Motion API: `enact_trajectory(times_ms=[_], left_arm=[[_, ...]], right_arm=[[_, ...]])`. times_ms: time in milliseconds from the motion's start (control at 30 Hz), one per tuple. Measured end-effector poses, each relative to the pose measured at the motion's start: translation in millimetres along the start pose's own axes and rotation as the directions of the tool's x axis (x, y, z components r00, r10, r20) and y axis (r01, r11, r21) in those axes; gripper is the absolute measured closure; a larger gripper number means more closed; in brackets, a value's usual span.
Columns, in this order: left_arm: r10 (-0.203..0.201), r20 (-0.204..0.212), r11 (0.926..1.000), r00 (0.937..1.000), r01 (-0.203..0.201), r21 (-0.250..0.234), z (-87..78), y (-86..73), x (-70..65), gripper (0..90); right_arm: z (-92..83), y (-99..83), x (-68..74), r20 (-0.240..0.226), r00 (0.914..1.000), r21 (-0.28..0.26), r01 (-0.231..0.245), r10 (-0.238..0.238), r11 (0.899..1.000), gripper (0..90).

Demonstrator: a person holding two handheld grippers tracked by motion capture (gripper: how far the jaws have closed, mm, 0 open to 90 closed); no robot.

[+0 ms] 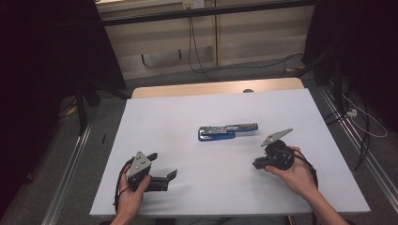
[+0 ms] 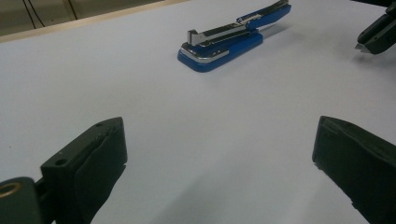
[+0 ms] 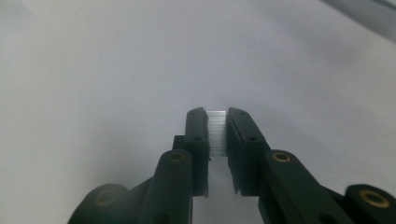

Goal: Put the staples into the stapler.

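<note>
A blue and chrome stapler (image 1: pixel 227 131) (image 2: pixel 224 44) lies in the middle of the white table (image 1: pixel 187 108), its upper arm stretched out toward the right. My left gripper (image 1: pixel 163 165) (image 2: pixel 219 154) rests near the front left, pointing at the stapler, jaws wide open with nothing between them. My right gripper (image 1: pixel 257 164) (image 3: pixel 217 116) sits at the front right, its tip also seen in the left gripper view (image 2: pixel 373 37). Its jaws are shut on a small silvery strip of staples (image 3: pixel 217 133).
A wooden strip (image 1: pixel 216 88) runs along the table's far edge. Beyond it lie cables on the floor (image 1: pixel 244 65) and a low wall. Metal rails (image 1: pixel 70 159) flank the table on both sides. Bare white surface surrounds the stapler.
</note>
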State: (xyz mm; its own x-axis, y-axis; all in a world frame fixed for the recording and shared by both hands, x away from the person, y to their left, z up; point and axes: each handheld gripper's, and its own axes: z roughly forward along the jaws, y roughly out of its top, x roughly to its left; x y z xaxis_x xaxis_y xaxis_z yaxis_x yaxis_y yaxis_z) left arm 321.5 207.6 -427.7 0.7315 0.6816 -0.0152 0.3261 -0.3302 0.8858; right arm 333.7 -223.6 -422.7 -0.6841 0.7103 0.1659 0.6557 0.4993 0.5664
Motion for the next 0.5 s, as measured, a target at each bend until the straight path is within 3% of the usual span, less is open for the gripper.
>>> enact_trajectory(times_ms=[300,500], left_arm=[[0.000,-0.004,1.0000,1.0000,0.000,-0.008,0.0,0.1,1.2,3.1],[-0.003,-0.007,0.9999,1.0000,0.002,-0.015,0.2,0.3,1.3,3.1]], right_arm=[[-3.4,4.7,-1.1,-0.009,0.9998,-0.065,0.019,-0.020,0.998,79.4],[-4.0,9.8,-2.5,-0.006,0.9995,-0.081,0.030,-0.031,0.996,79.4]])
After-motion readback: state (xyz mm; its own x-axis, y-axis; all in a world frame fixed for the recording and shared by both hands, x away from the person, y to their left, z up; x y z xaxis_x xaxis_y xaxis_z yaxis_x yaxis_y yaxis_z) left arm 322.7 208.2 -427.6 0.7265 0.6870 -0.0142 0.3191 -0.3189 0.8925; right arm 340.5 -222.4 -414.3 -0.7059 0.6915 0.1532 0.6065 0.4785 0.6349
